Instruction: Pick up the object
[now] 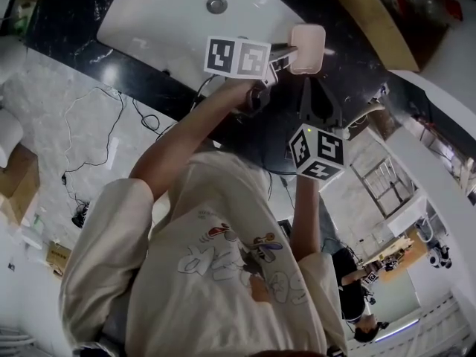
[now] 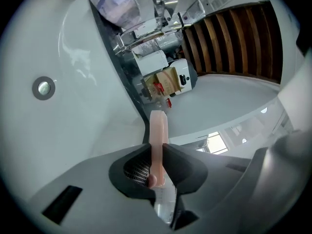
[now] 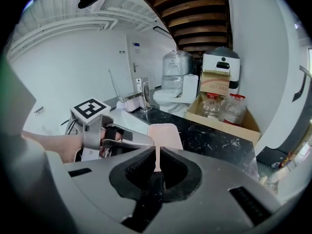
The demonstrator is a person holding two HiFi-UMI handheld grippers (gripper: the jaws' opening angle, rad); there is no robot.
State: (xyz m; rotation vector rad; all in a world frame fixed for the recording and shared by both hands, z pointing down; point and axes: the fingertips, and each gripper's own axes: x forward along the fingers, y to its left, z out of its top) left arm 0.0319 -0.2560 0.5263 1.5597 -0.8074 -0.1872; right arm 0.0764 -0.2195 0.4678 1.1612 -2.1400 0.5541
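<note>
A pale pink spatula (image 1: 307, 47) hangs in the air above the dark counter, beside the white sink. My left gripper (image 1: 286, 53) reaches it from the left and is shut on the flat blade, which stands edge-on (image 2: 158, 130) between the left gripper's (image 2: 157, 167) pads. My right gripper (image 1: 306, 82) comes from below and is shut on the thin handle. In the right gripper view the blade (image 3: 165, 133) stands just past the right gripper (image 3: 157, 165), with the left gripper (image 3: 141, 140) clamped on its left side.
A white sink basin (image 1: 163, 13) with a metal drain (image 1: 216, 4) is set in the black marble counter (image 1: 141, 76). A faucet (image 3: 142, 95), a cardboard box of jars (image 3: 222, 106) and a large water bottle (image 3: 176, 62) stand further along. Cables (image 1: 97, 125) lie on the floor.
</note>
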